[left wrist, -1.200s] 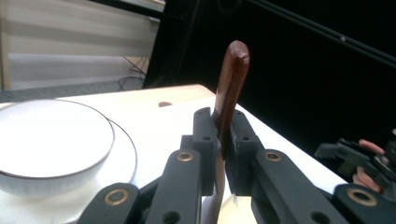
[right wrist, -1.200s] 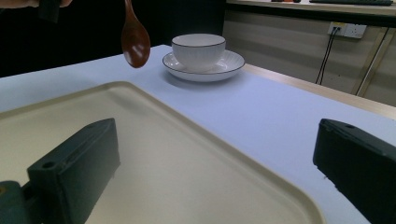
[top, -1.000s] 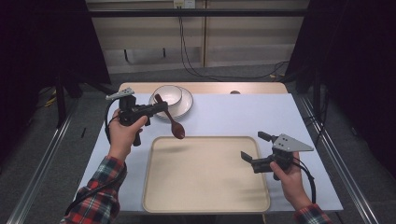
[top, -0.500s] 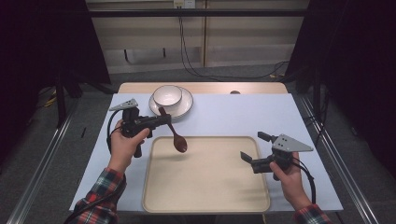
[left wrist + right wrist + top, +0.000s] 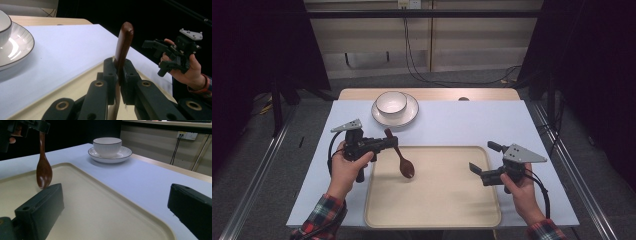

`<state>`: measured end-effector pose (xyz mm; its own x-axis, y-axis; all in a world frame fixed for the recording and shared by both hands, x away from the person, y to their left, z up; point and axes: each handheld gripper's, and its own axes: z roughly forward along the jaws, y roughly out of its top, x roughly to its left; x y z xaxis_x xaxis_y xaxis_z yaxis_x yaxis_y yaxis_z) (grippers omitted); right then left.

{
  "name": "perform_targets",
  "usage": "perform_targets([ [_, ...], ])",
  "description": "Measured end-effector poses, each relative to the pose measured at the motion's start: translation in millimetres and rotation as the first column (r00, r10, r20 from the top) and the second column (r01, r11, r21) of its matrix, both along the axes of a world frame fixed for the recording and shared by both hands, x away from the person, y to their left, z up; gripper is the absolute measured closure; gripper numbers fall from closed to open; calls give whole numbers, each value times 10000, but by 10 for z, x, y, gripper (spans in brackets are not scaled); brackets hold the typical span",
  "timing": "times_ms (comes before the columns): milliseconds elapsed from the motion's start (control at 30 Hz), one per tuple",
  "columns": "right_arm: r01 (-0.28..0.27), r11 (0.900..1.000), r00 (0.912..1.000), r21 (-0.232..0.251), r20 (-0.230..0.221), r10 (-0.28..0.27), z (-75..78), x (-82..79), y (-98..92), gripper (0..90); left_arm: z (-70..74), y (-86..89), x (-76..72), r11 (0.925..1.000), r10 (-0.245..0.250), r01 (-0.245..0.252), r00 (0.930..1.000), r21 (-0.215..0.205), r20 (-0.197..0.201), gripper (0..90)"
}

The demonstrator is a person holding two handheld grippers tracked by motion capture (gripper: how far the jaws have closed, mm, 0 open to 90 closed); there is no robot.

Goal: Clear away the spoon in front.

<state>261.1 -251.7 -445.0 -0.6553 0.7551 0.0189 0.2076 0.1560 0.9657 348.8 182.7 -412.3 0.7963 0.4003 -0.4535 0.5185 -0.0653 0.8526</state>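
White ribbed bowl (image 5: 391, 102), dark-rimmed, standing on a white saucer (image 5: 409, 115) at the far edge of the table, left of centre. Pale blue table cover (image 5: 472, 125), spread over most of the top. Bare wooden strip of table (image 5: 492, 94) along the far side. Black cables (image 5: 412, 55) hanging from a wall socket (image 5: 408, 4) down to the grey floor beyond. Metal rails (image 5: 259, 172) on the floor, left and right.

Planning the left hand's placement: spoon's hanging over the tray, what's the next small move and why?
Probably lower the left claw a little until the spoon bowl meets the tray, then open. The claw is shut on the spoon's handle, and in the right gripper view the bowl hangs just above the tray surface, not touching. The right claw waits open at the tray's right edge.
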Motion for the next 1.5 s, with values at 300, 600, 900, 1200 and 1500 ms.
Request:
perform_targets([
  [300, -127, 9999, 9999, -37, 4, 127, -2, 5, 1, 1, -98, -41, -96, 9985, -538, 538, 9975, -2, -463, 841],
  [600, -45, 10000, 10000, -50, -20, 45, -9, 4, 14, 1, -154, -55, -156, 9947, -1030, 1029, 9899, -59, -977, 841],
  [900, -162, 9998, 9999, -76, -44, 161, -12, 6, 14, 1, -196, -135, -203, 9888, -1490, 1476, 9817, -208, -1182, 840],
  [1200, -242, 9997, 9997, -97, -100, 242, -29, 22, 22, 1, -308, -231, -192, 9867, -1396, 1486, 9823, 652, -1249, 779],
  [1500, -189, 9997, 9998, -175, -79, 188, -37, 20, 15, 2, -322, -275, -185, 9870, -1264, 1362, 9856, 850, -1121, 765],
])
